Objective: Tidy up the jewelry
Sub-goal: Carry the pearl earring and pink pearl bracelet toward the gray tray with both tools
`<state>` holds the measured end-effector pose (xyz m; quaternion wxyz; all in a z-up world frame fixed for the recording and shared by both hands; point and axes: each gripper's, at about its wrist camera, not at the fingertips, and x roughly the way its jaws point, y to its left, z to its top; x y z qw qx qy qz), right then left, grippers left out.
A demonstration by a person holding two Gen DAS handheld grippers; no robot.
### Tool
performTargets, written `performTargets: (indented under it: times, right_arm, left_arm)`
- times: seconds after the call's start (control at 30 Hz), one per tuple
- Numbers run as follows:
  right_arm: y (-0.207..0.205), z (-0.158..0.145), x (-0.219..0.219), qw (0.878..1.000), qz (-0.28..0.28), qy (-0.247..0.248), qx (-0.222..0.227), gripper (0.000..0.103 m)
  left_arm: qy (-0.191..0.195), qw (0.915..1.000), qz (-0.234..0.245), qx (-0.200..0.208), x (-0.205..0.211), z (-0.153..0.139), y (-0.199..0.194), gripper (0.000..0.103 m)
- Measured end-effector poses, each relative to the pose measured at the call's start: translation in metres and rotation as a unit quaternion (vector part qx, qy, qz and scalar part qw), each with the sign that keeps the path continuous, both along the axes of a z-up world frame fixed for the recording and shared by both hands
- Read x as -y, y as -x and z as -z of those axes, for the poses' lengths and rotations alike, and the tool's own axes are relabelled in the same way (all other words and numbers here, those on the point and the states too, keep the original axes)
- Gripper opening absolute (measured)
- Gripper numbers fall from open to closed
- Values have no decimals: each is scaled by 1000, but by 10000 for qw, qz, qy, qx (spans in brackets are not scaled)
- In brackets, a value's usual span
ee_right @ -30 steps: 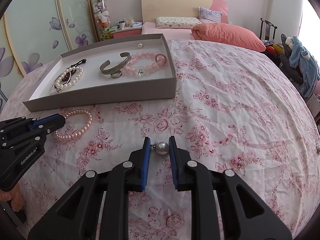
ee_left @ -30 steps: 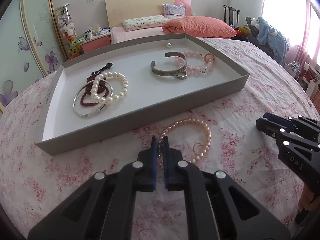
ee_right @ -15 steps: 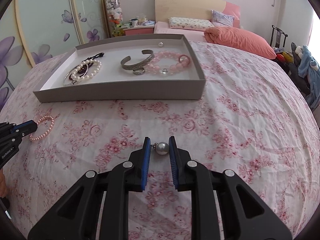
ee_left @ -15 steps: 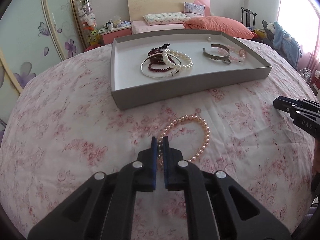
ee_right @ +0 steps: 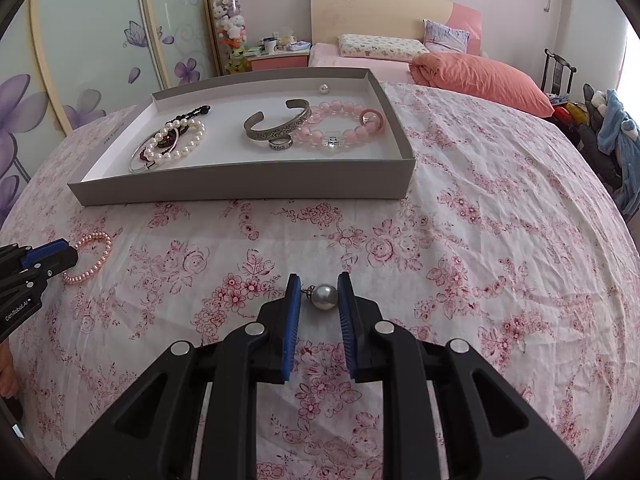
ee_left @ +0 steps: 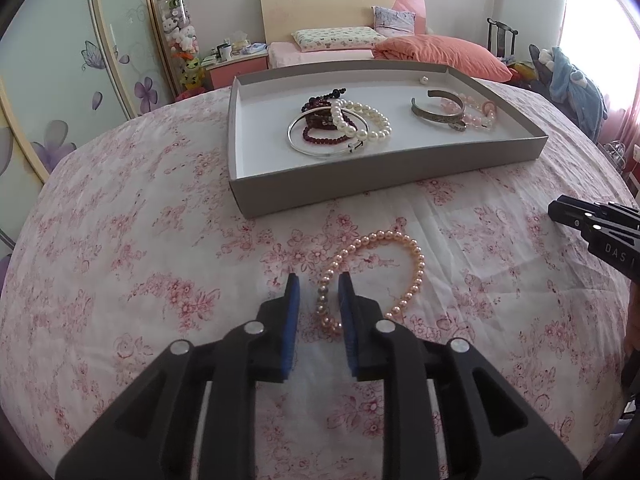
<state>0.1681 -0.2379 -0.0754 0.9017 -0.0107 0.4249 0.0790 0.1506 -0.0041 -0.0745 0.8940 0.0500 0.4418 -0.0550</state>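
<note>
Since the earlier frame, left gripper point(ee_left: 319, 294) has parted its blue pads and released the pink pearl bead bracelet point(ee_left: 376, 276), which lies on the floral bedspread point(ee_left: 140, 248) short of the shallow grey cardboard tray point(ee_left: 384, 176), already holding several bracelets. From the right wrist, right gripper point(ee_right: 319, 295) stands open around a loose grey pearl earring point(ee_right: 323, 298), unpinched on the cloth, so two pieces remain to tray

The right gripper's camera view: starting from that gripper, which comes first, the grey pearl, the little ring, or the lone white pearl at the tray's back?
1. Grey pearl earring: on the bedspread, right between the right gripper's open fingers.
2. Ring: inside the tray, near its front wall, beside the silver cuff.
3. Lone white pearl: by the tray's far back wall.
</note>
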Motion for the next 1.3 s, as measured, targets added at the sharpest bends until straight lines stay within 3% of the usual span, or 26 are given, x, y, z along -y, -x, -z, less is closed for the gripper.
performTargets:
  times: [0.33,0.43,0.63,0.97,1.3]
  right_arm:
    - [0,0,1,10000,0,-23,-2,20]
    - [0,0,1,10000,0,-27,-2,20]
    - [2,-1,6,9997,78,-211,-5,20]
    - [13,-19,4,9977,53,-480,475,14]
    - [19,-37,9,9921,1,-896,881,14]
  left_arm:
    - [26,9999,154,14,5,1,1,21]
    - [-10,9998,186,35,8,0,3,8]
    - [160,9998,147,43,1,-1,6,6]
    - [1000,9922,-105,732,-24,-42,25,6]
    - [1098,9872,-283,1121,-26,-63,35,6]
